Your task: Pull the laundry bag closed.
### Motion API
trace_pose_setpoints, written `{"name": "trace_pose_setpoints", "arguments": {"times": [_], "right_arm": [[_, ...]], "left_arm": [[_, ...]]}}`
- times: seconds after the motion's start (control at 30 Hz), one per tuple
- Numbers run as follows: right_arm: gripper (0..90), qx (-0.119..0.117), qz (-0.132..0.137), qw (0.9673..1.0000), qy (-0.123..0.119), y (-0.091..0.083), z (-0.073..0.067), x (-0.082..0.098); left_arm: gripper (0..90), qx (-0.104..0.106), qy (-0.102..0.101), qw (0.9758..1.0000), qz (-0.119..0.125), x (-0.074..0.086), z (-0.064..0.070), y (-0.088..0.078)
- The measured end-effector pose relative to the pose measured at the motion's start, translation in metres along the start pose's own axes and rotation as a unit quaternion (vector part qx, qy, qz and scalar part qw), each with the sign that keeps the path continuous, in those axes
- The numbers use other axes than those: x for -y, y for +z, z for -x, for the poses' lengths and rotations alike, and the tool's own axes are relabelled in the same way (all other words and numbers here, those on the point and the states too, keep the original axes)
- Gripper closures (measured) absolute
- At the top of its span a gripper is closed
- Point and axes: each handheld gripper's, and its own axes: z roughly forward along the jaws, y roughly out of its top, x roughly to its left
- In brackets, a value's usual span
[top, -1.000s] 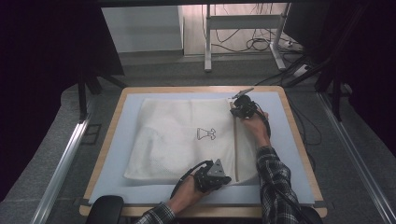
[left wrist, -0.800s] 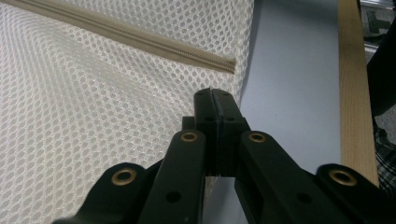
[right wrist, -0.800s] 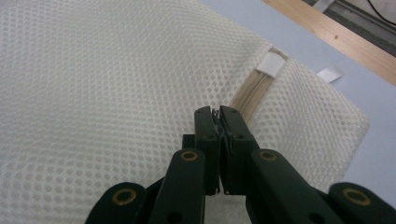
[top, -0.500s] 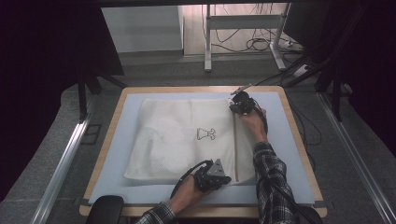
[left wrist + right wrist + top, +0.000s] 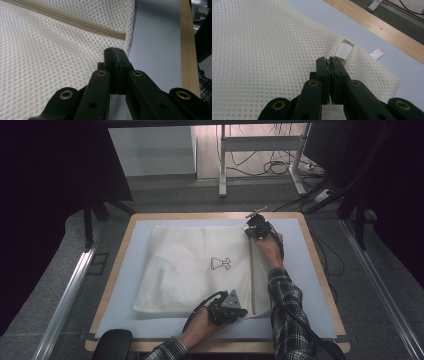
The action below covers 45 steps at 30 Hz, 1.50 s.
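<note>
Left tongs pinched on the near edge of the white net bag; right tongs pinched at its far corner, by the zip. Bag flat on the blue mat on the desk. Small black picture mid-bag, hard to read.

I see the mesh bag lying flat on the mat, which covers the tabletop inside its rim. The zipper runs near the bag's right edge, from front to back. My left gripper sits at the bag's near edge, beside the zipper's near end; my right gripper is at the far right corner, at the zipper's far end.
</note>
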Motion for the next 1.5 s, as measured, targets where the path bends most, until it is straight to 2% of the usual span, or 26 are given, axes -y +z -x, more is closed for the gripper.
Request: {"name": "trace_pose_setpoints", "arguments": {"times": [0.47,0.53,0.57,0.63,0.67,0.7,0.83,0.87,0.9,1.03,1.13,1.27,1.3,1.33,1.5], "right_arm": [[86.5,0.011,-0.001,0.9999,0.009,0.008,0.003,-0.005],[86.4,0.016,-0.003,0.9998,0.008,0.008,0.003,-0.007],[86.5,0.016,-0.003,0.9998,0.01,0.009,0.003,-0.007],[86.4,0.018,-0.004,0.9998,0.011,0.01,0.003,-0.008],[86.4,0.018,-0.005,0.9998,0.012,0.01,0.003,-0.009],[86.3,0.017,-0.006,0.9998,0.012,0.011,0.004,-0.009],[86.2,0.022,-0.006,0.9995,0.021,0.013,0.005,-0.009],[86.2,0.023,-0.008,0.9995,0.023,0.014,0.005,-0.009],[86.2,0.024,-0.007,0.9994,0.023,0.014,0.004,-0.009],[85.4,0.025,-0.003,0.9995,0.019,0.012,0.001,-0.008],[83.1,0.02,-0.003,0.9996,0.02,0.008,-0.001,-0.006],[78.8,0.017,0.002,0.9997,0.02,0.003,-0.002,-0.002],[77.2,0.016,0.004,0.9996,0.021,0.001,-0.002,-0.001],[75.2,0.014,0.006,0.9996,0.023,-0.001,-0.002,0.0],[64.7,0.001,0.016,0.9993,0.035,-0.009,0.0,0.008]], "left_arm": [[89.9,0.001,-0.001,1.0,0.0,0.0,0.0,0.0],[89.9,0.002,-0.003,1.0,0.002,0.0,0.0,0.0],[89.9,0.003,-0.011,0.9999,0.008,0.0,0.0,0.001],[89.9,0.003,-0.006,1.0,0.004,0.0,0.0,0.001],[89.9,0.003,-0.012,0.9999,0.009,0.0,0.001,0.001],[89.9,0.002,-0.001,1.0,0.0,0.0,-0.001,0.0],[89.9,0.002,-0.004,1.0,0.001,0.0,-0.001,0.0],[89.9,0.004,-0.012,0.9999,0.008,0.0,0.0,0.001],[89.9,0.005,-0.011,0.9999,0.007,0.0,0.0,0.001],[89.8,0.008,-0.016,0.9998,0.008,0.0,-0.001,0.001],[89.6,-0.001,-0.001,1.0,0.001,-0.001,0.0,0.0],[89.4,-0.005,-0.001,1.0,0.001,-0.002,0.0,0.0],[89.1,-0.005,-0.007,0.9999,0.004,-0.002,0.001,0.001],[87.8,-0.005,-0.015,0.9998,0.01,-0.003,0.001,0.001],[72.4,0.008,-0.027,0.9995,0.016,-0.006,-0.002,-0.002]]}}
